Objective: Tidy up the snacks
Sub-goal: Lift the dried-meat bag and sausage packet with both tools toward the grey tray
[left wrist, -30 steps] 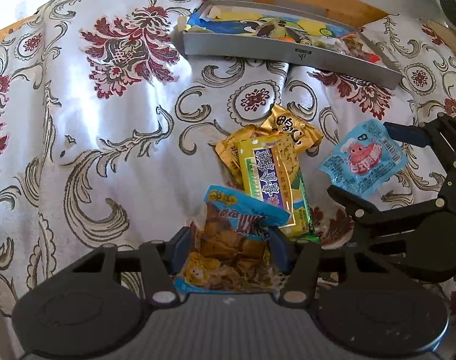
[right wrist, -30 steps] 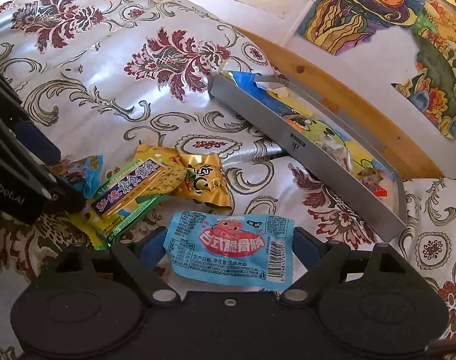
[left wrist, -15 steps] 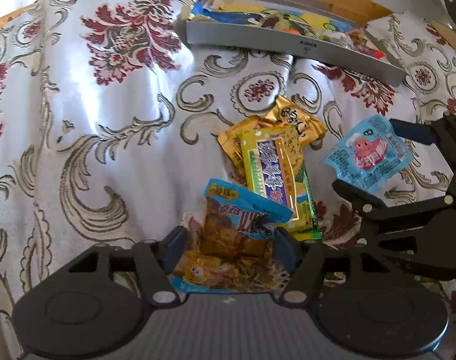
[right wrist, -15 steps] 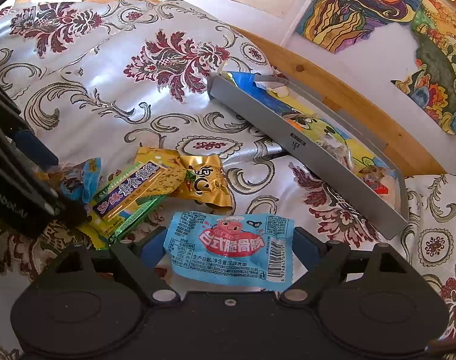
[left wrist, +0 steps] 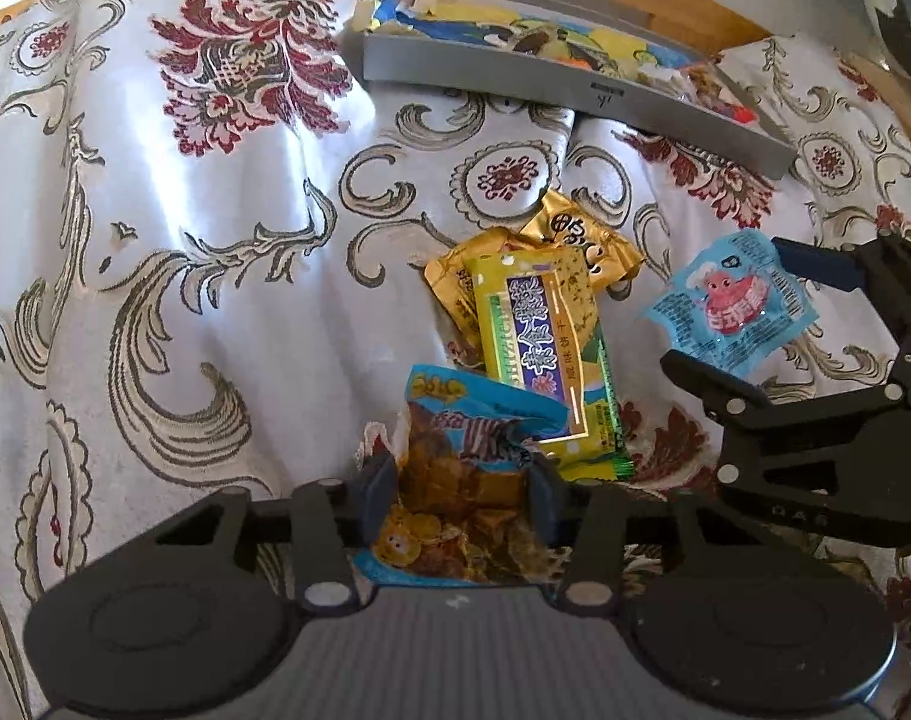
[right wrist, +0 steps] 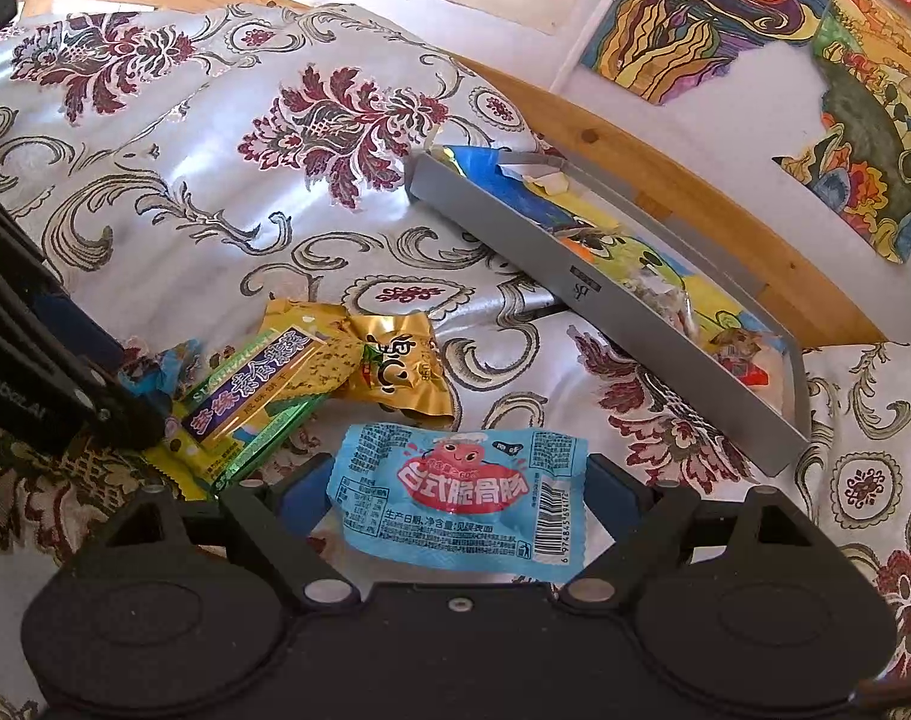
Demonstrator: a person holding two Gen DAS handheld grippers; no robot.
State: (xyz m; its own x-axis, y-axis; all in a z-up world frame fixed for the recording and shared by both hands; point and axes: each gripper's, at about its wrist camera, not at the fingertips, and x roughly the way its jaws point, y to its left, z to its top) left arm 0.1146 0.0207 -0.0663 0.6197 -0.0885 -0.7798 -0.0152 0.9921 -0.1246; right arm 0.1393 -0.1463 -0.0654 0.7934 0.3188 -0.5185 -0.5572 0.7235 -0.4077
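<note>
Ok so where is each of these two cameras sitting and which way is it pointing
Left wrist: on the left claw, looking forward and down over the floral cloth toward the grey tray; its own fingers grip a blue chip packet, and the right claw shows at the right edge.
Right wrist: on the right claw, facing the tray and the painted wall; its fingers flank a light blue packet, with the left claw at the left edge.
Shared: tray, cloth, gold packet and green-yellow bar.

Bare cloth (left wrist: 215, 276) left of snack pile (left wrist: 533, 324) is free; grey tray (left wrist: 515, 75) blocks far edge, R gripper (left wrist: 749, 324) crowds right.
</note>
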